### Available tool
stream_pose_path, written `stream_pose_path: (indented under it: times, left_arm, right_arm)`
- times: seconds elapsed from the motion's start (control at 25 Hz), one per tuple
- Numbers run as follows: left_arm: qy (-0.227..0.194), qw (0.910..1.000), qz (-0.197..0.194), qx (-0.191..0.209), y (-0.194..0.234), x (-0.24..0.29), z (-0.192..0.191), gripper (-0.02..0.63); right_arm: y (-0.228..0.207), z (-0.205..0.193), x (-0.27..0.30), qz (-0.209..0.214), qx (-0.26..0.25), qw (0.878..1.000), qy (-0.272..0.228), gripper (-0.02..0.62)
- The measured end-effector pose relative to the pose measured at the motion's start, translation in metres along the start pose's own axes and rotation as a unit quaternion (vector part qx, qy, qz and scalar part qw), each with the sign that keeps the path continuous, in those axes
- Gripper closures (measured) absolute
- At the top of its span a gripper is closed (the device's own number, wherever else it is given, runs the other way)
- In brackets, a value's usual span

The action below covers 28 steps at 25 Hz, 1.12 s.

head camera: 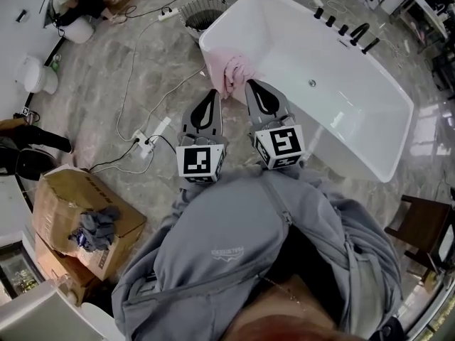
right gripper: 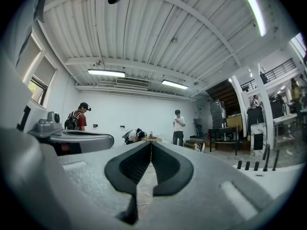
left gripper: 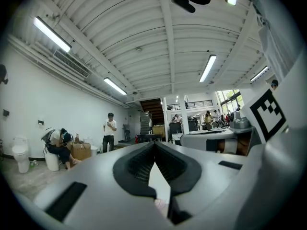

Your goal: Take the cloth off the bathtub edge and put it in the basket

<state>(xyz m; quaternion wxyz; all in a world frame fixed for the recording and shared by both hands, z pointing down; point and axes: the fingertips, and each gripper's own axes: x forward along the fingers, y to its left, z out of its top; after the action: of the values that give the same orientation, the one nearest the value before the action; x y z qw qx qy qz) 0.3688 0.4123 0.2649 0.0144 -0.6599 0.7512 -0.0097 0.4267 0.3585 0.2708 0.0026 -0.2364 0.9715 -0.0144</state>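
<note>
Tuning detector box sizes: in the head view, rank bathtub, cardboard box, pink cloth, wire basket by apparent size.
1. bathtub
2. cardboard box
3. pink cloth and wire basket: they look about alike, and the basket sits farther off, so unranked.

You work under bright, even light from ceiling tube lamps (left gripper: 51,33), which throw only soft shadows on the glossy floor (head camera: 106,98). You see heavy fisheye bending and black corners in both gripper views; the white bathtub (head camera: 370,84) rim shows mild glare.
</note>
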Motion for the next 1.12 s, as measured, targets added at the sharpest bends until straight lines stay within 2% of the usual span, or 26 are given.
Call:
stream_pose_path:
  times: [0.36,0.6,0.88,1.12]
  left_arm:
    - [-0.001,0.9999,0.013,-0.011,0.026,0.004,-0.014,0.600]
    - [0.002,0.9996,0.024,-0.017,0.047,0.033,-0.029,0.600]
    - [0.002,0.9993,0.032,-0.018,0.087,0.109,-0.044,0.600]
    - [-0.011,0.9990,0.037,-0.021,0.120,0.198,-0.038,0.600]
  right_arm:
    - [0.007,-0.014,0.022,0.007,0.000,1.000,0.007,0.591]
    - [-0.010,-0.026,0.057,0.010,0.001,1.000,0.012,0.591]
    - [-0.046,-0.039,0.135,0.024,-0.010,1.000,0.015,0.591]
    - [-0.095,-0.035,0.216,0.046,-0.021,0.999,0.020,0.591]
